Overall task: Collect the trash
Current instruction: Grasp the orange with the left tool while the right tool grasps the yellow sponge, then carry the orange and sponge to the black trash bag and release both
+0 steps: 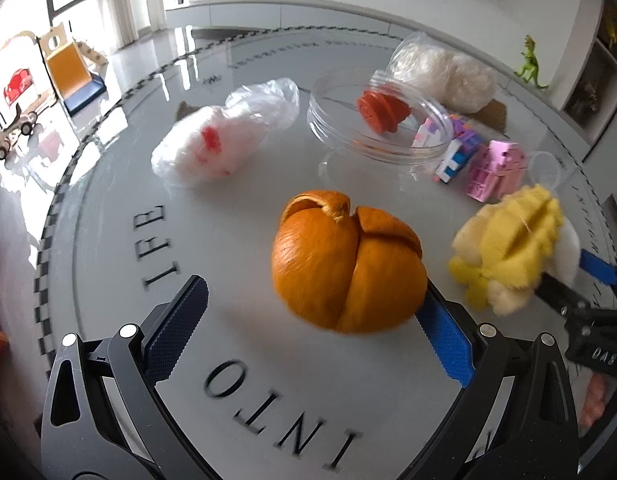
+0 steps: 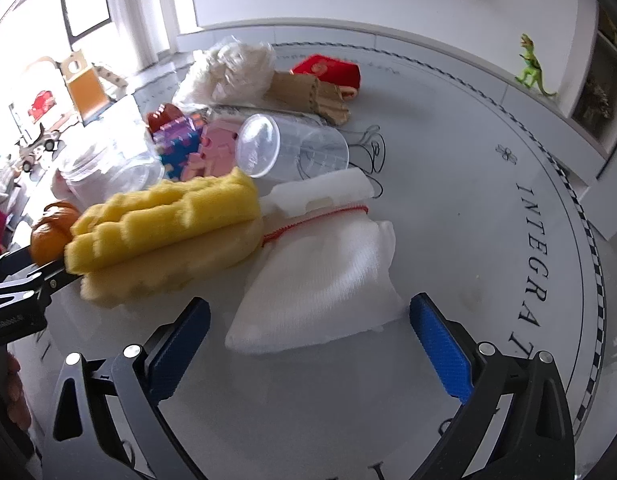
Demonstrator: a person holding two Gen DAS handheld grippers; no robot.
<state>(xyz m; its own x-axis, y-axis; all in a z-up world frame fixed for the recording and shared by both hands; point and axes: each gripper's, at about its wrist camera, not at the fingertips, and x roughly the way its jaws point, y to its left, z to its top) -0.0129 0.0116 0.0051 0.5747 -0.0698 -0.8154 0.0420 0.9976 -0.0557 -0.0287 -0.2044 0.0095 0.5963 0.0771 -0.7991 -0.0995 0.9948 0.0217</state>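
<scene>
Your left gripper (image 1: 312, 312) is wide open, with the peeled orange rind (image 1: 346, 264) sitting on the round glass table (image 1: 268, 380) between its fingers, right up against the blue pad. Your right gripper (image 2: 308, 328) is spread open too, hovering just in front of the white cloth pouch with red stitching (image 2: 320, 276). Next to that pouch lies the yellow bumpy foam sponge (image 2: 168, 232), and a clear plastic cup (image 2: 288, 150) is tipped over behind it.
</scene>
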